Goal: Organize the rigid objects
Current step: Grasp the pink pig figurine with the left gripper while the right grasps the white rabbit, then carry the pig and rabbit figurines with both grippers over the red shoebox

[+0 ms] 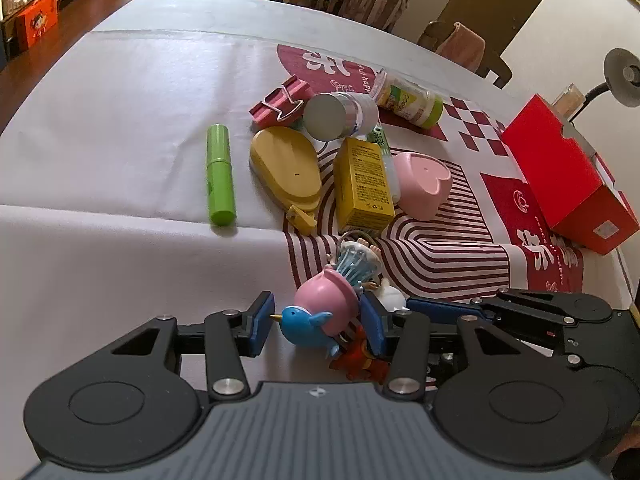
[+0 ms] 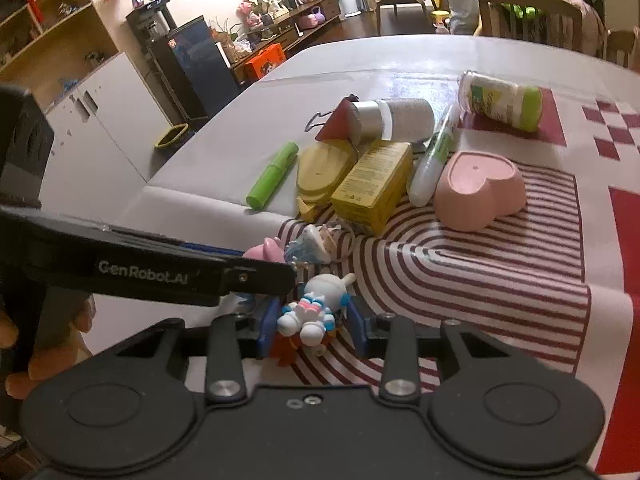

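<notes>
My left gripper (image 1: 316,326) is open around a blue bird toy (image 1: 306,326) and a pink figure (image 1: 326,298); the pads do not visibly press them. My right gripper (image 2: 312,326) stands around a white figurine (image 2: 310,308) above a red toy (image 2: 286,346); its pads sit close beside the figurine. The right gripper also shows in the left wrist view (image 1: 520,308), the left one in the right wrist view (image 2: 160,272). A pale-blue figurine (image 1: 356,262) lies just beyond. Further off lie a yellow box (image 1: 362,184), pink heart bowl (image 1: 422,184), yellow dish (image 1: 286,168) and green tube (image 1: 219,174).
A silver can (image 1: 338,116), a pink binder clip (image 1: 280,102) and a green-capped jar (image 1: 408,100) lie at the back of the pile. A red box (image 1: 560,172) stands at the right. The table (image 1: 120,120) has chairs behind it.
</notes>
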Tool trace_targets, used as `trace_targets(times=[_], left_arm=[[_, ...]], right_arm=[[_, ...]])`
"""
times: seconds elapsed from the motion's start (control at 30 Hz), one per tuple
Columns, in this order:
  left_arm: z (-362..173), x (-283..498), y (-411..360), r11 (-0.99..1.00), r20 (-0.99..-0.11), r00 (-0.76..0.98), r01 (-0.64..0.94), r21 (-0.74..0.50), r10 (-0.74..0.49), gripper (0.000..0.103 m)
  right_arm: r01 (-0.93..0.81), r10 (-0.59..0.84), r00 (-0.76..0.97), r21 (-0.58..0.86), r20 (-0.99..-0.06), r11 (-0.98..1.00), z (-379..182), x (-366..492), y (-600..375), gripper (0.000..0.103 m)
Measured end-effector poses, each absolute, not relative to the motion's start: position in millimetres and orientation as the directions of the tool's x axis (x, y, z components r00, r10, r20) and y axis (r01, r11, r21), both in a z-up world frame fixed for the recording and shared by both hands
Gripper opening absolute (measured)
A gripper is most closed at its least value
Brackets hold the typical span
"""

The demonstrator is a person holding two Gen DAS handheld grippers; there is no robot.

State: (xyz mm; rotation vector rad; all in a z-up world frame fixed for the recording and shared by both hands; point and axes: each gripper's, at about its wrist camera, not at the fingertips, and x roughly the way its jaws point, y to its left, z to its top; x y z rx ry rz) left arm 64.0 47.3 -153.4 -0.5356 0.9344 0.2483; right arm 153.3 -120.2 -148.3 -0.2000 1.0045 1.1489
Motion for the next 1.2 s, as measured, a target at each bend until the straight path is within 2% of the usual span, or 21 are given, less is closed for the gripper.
trace_targets(times=[0.23,0.4,0.77,1.2], left_arm=[[-150.7,57.4,49.9,0.825,-0.817,0.576,-0.454,-0.338,-0.018,0.046],[-144.0,53.7,48.1,0.817,-0.814,0.58,-0.457,-0.353,-0.027,0.031],[-125.4,54.1,41.0,0.834,-0.816,0.578,-0.454,-0.314,0.007,0.028],[-92.9,69.1,36.8,0.837,-0.817,0.576,-0.438,-0.327,-0.018,0.028]], right_arm=[[-0.818,0.65,0.08,0.323,-0.755,0.476,-137.2,150.2,-128.5,0.028],[-0.798,0.646,0.103,0.325,-0.756,0.508,-120.3,153.8,-139.6,0.028],[-0.755,0.649,0.184,0.316,-0.738,0.574,-81.9,167.9,-176.4,0.028],[-0.689,0.635,0.302,0.298,-0.711,0.661,-27.6,215.2,-229.3,0.027]])
